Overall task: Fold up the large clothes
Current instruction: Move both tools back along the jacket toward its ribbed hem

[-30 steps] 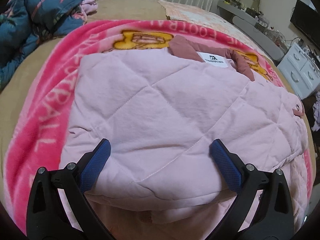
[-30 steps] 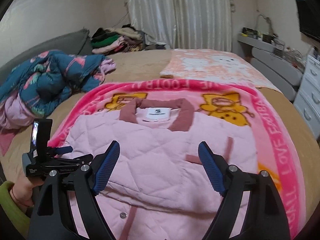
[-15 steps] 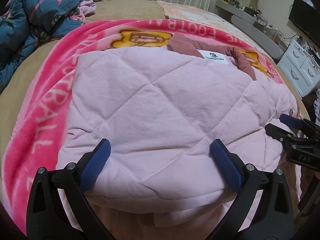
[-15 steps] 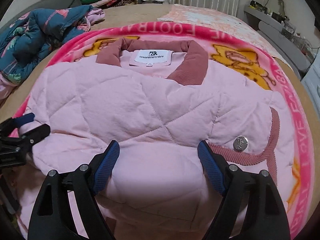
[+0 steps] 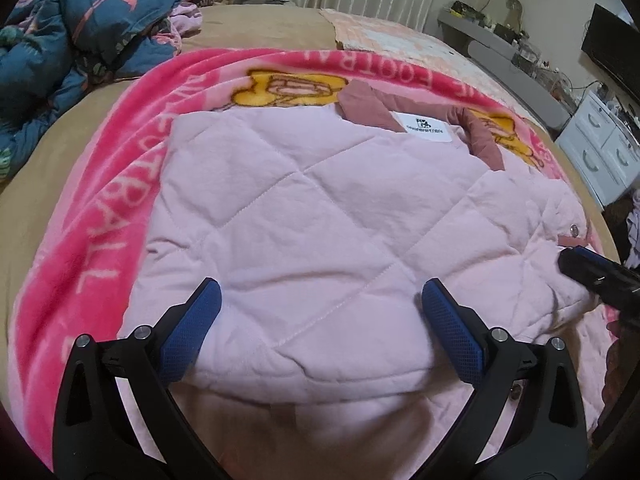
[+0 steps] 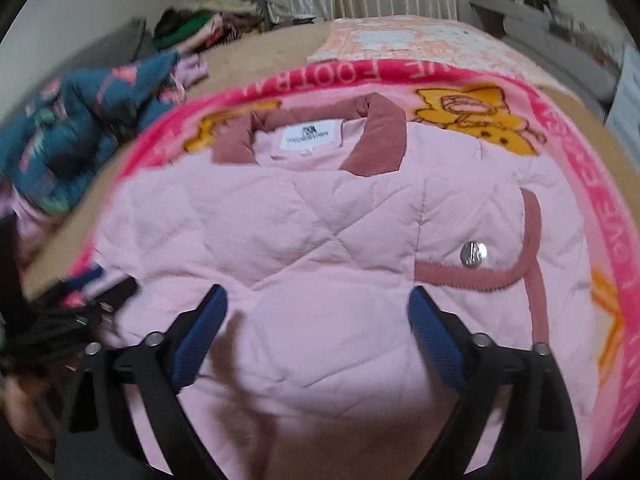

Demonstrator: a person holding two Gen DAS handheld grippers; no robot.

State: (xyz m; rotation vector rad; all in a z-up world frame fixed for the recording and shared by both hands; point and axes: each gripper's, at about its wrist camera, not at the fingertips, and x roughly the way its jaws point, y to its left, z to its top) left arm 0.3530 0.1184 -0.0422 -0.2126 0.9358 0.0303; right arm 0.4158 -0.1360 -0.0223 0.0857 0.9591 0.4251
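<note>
A pale pink quilted jacket [image 5: 304, 216] with a dusty-rose collar [image 5: 364, 110] and a white label lies folded on a pink printed blanket [image 5: 100, 208] on the bed. It also shows in the right wrist view [image 6: 320, 240], with a silver snap [image 6: 473, 255] and rose trim at its right. My left gripper [image 5: 320, 320] is open over the jacket's near left edge. My right gripper [image 6: 318, 320] is open over the near middle of the jacket. The right gripper also shows at the right edge of the left wrist view [image 5: 596, 276]. Nothing is held.
A dark blue patterned quilt [image 5: 72, 52] is heaped at the left of the bed. A pile of clothes [image 6: 200, 28] lies at the back by the curtains. A peach blanket [image 5: 400, 40] covers the far side. White drawers [image 5: 600, 152] and a shelf stand to the right.
The right gripper dropped close to the jacket and then shifted right along its front edge, still open. The left gripper stayed open at the jacket's left edge.
</note>
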